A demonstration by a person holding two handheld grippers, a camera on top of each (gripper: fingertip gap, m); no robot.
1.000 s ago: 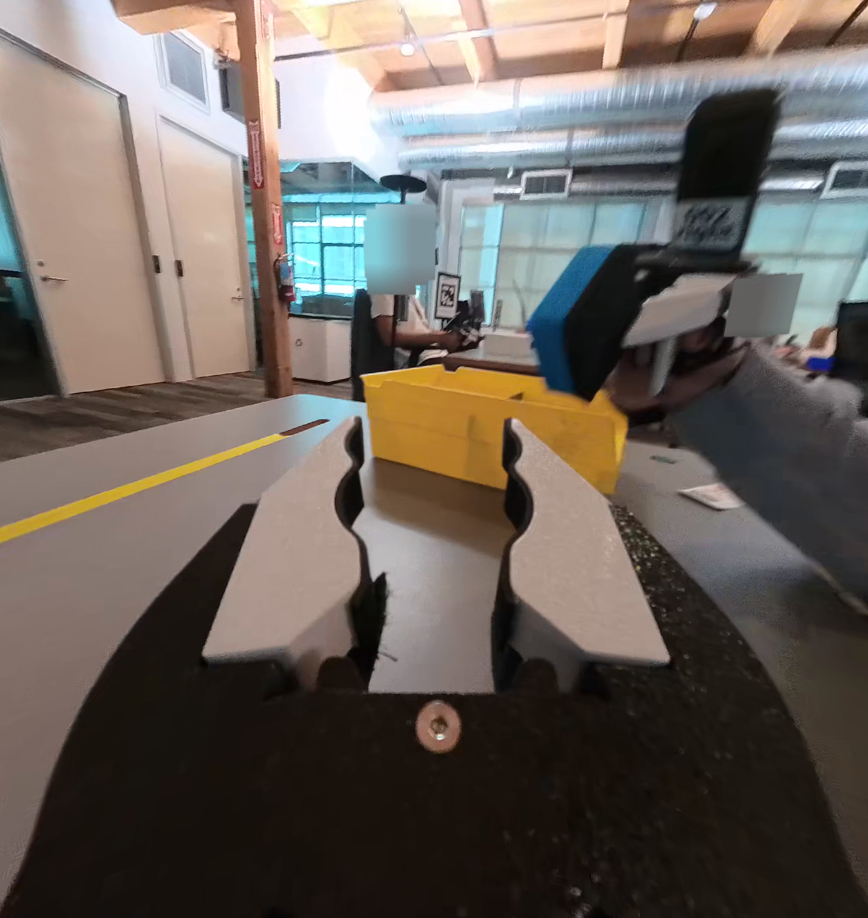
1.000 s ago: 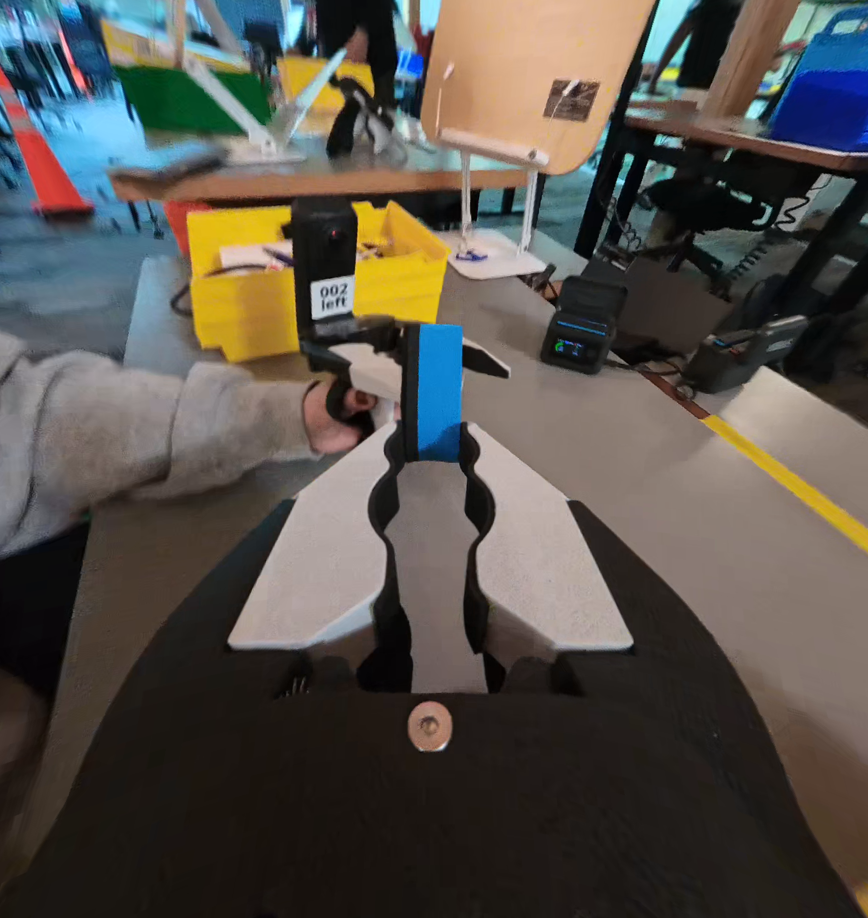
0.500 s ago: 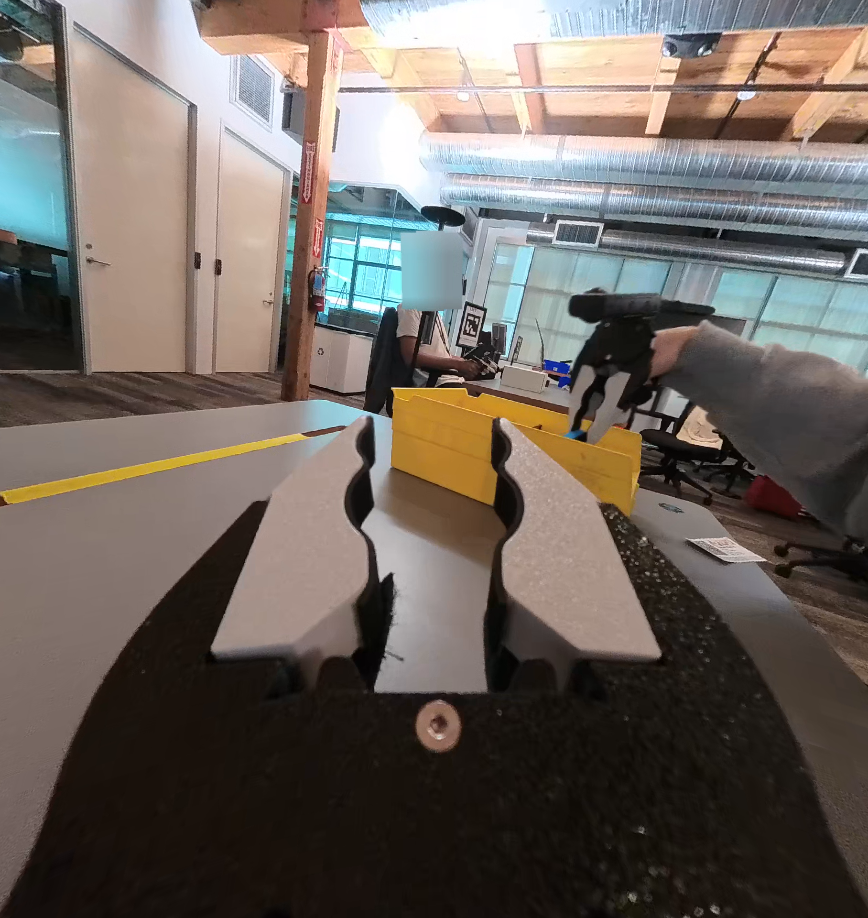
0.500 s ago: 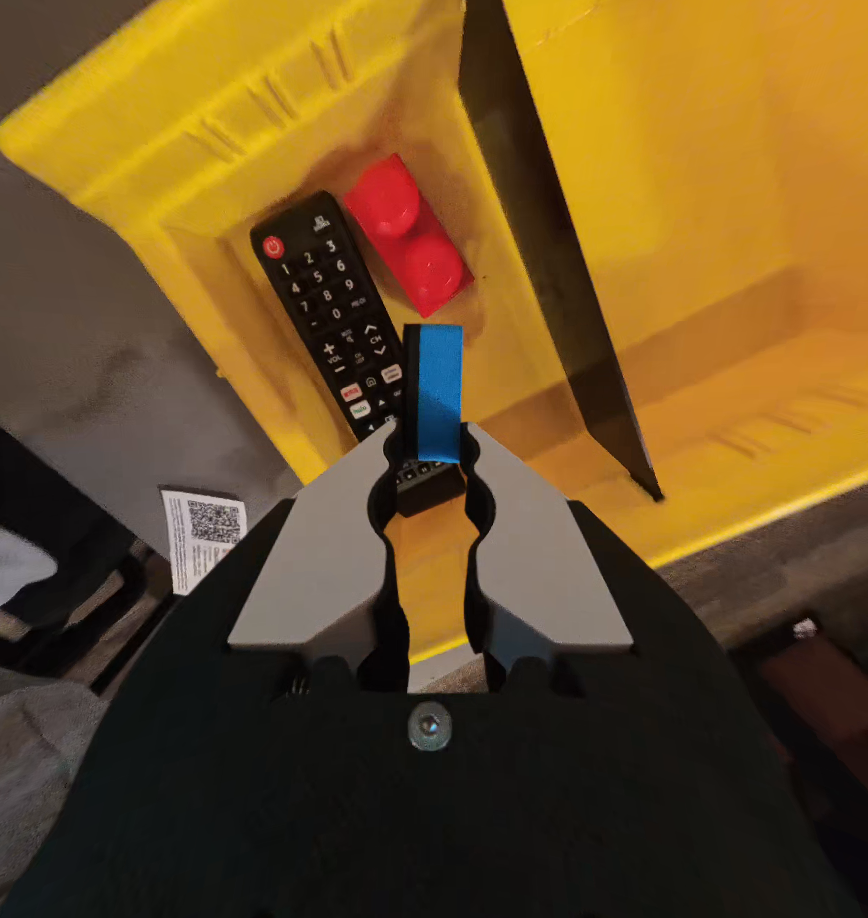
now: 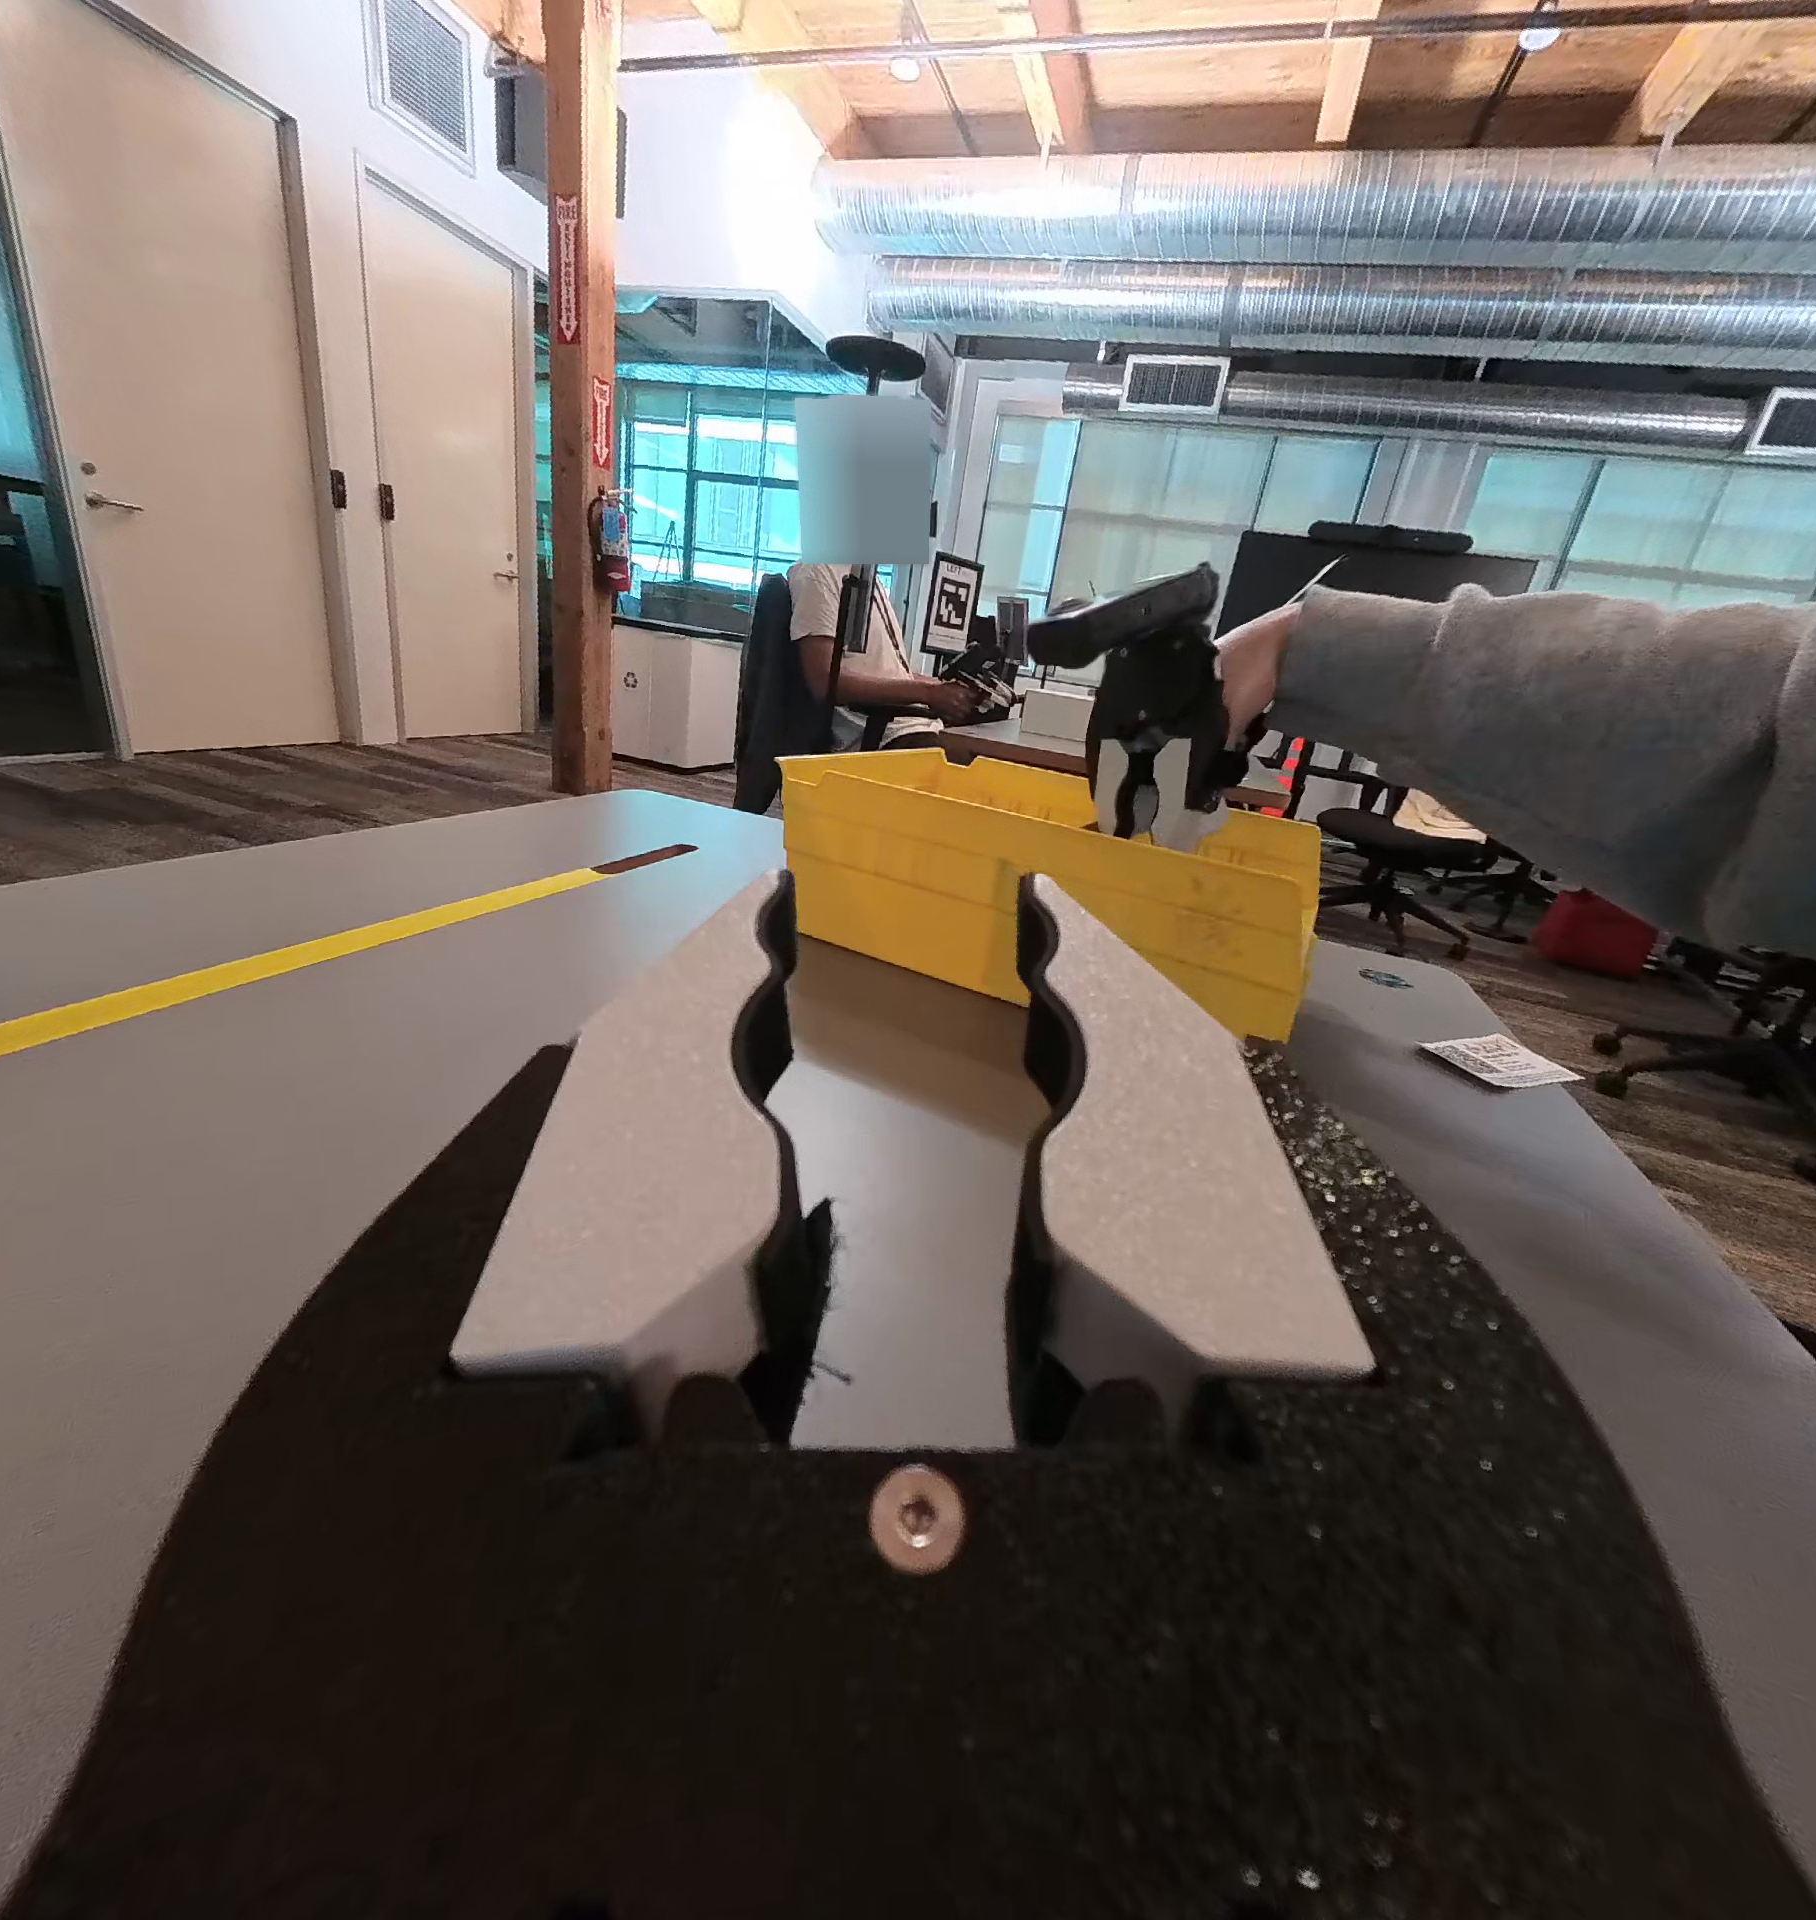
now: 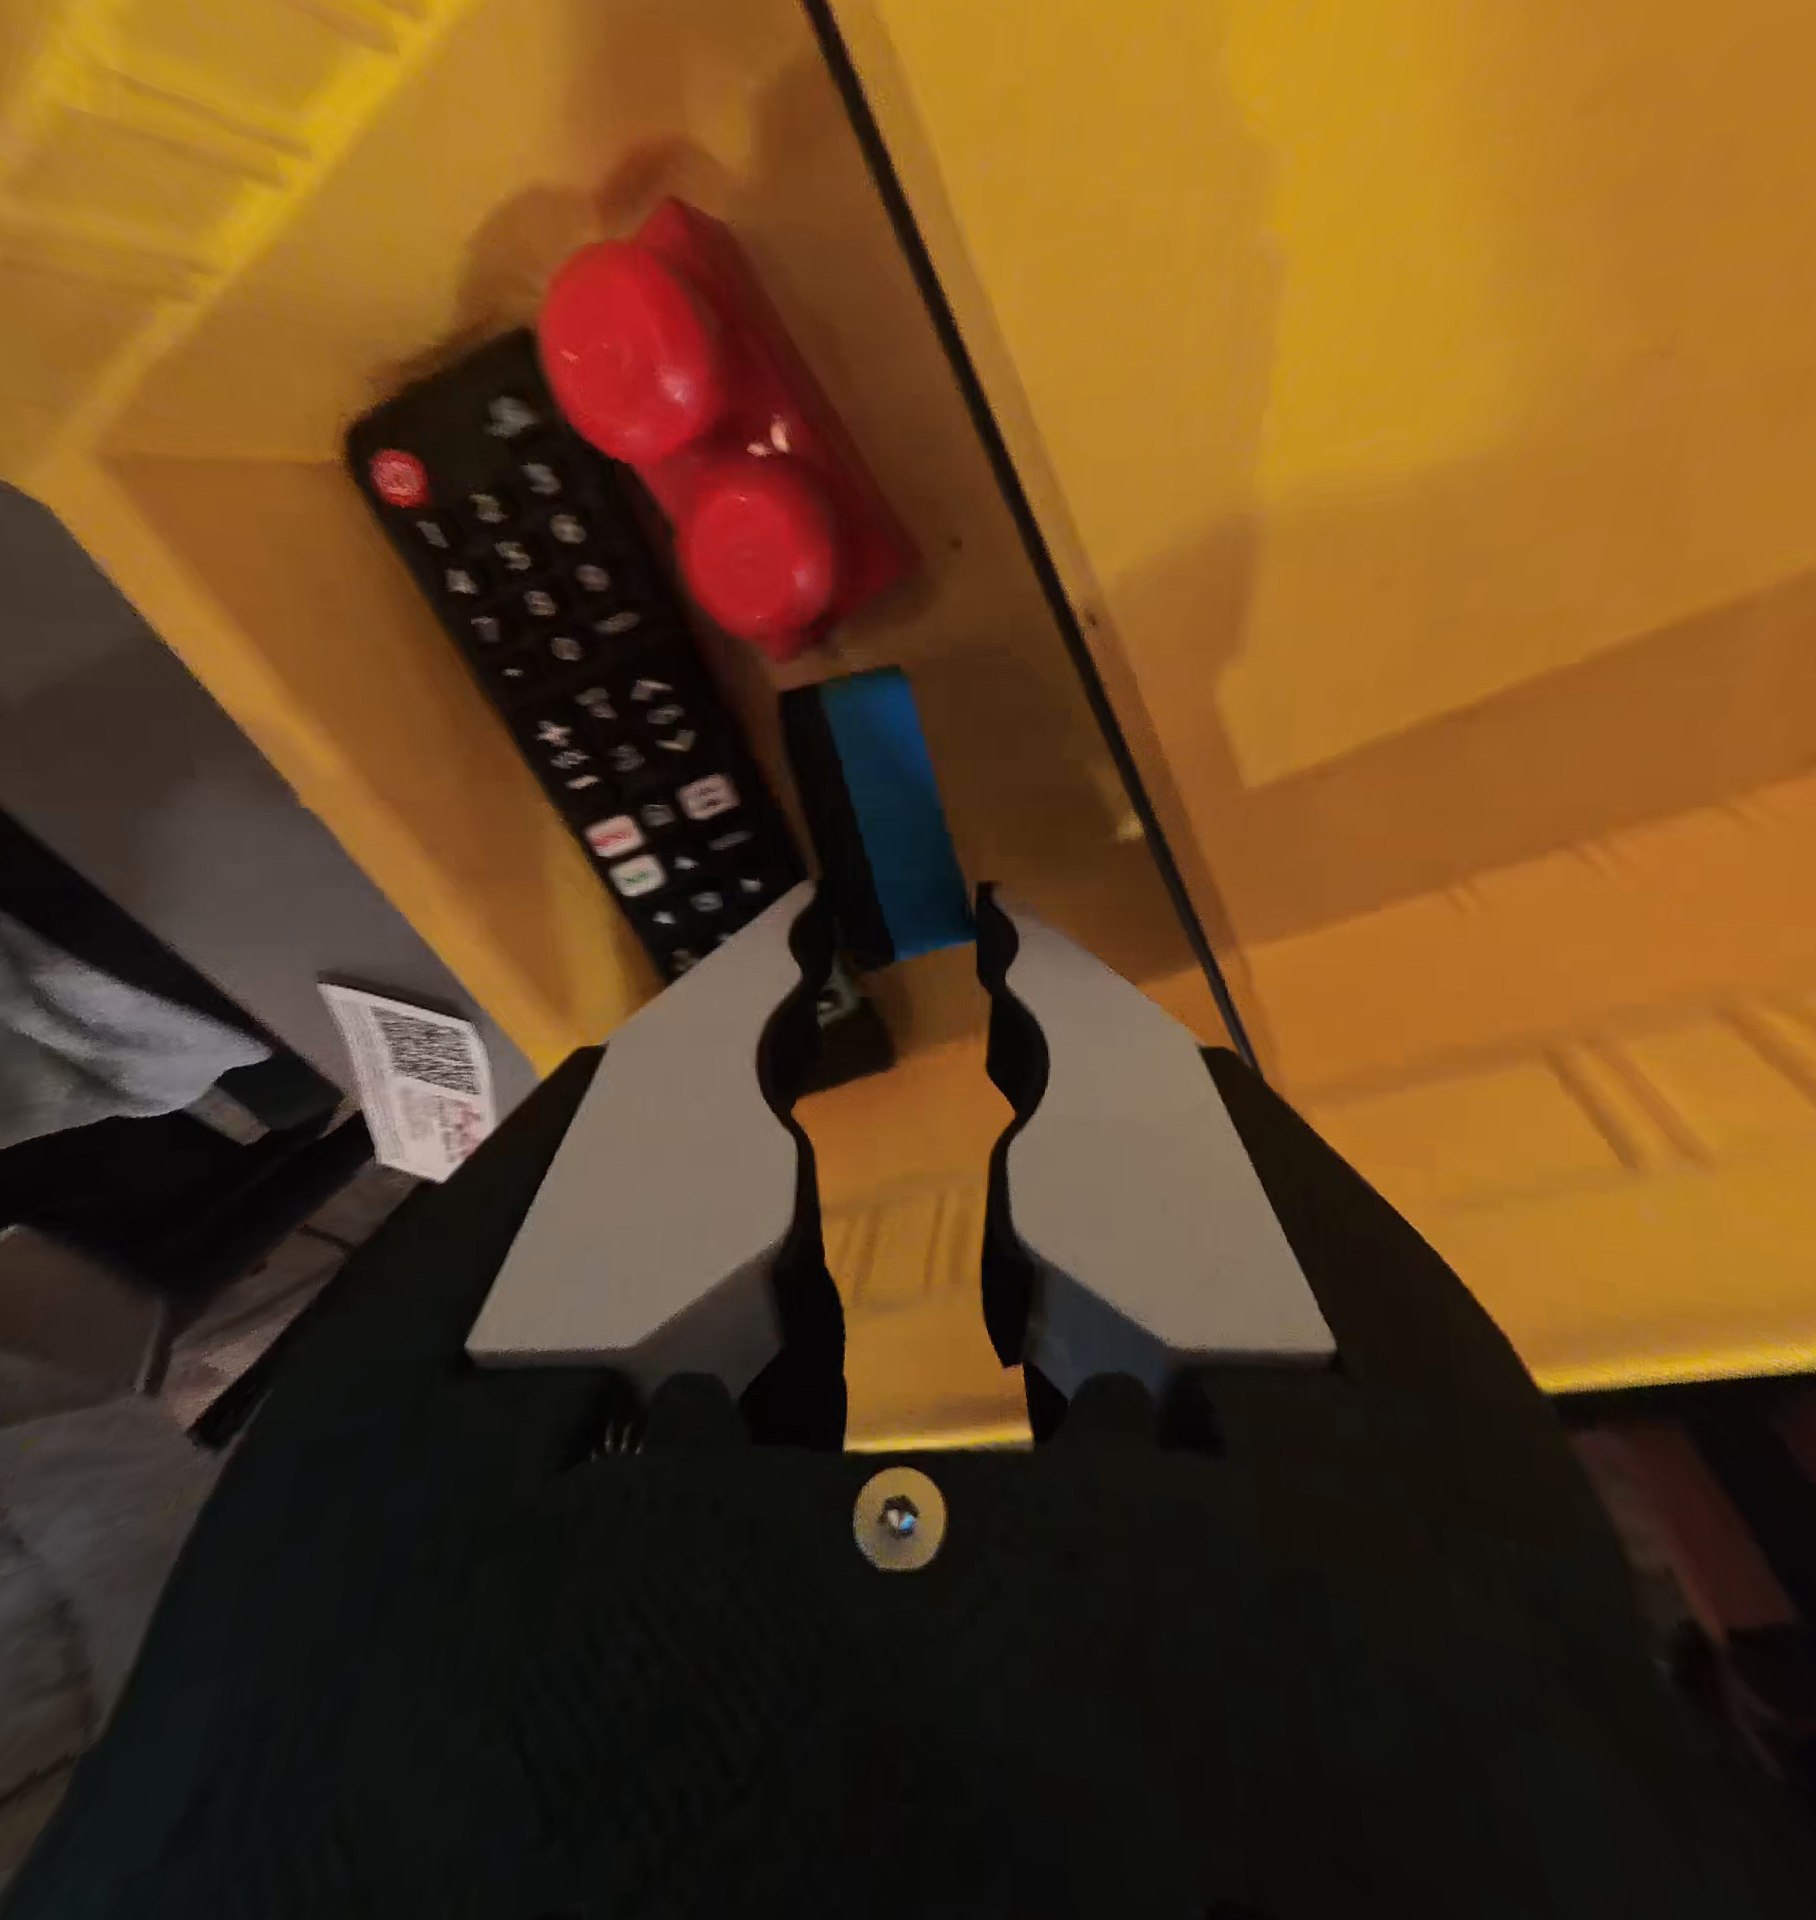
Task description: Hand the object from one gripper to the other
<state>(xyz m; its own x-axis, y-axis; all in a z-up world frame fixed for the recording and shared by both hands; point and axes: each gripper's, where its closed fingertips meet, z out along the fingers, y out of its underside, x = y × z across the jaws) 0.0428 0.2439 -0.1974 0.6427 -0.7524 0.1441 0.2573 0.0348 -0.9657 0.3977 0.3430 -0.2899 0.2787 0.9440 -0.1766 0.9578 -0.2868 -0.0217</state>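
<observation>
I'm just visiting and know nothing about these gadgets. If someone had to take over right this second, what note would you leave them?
Left gripper: open, empty, low over the grey table, facing the yellow bin.
Right gripper: open, pointing down into the bin's left compartment; the blue and black block sits just past its fingertips, apparently released.
In that compartment too: a black remote and a red brick.
Done: the right gripper has the block over the bin and has opened.
Left: check the block is settled, then lift the right gripper clear.

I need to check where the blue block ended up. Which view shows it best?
The right wrist view: the blue block sits in the yellow bin beside the remote. In the left wrist view the bin's wall hides it.
</observation>
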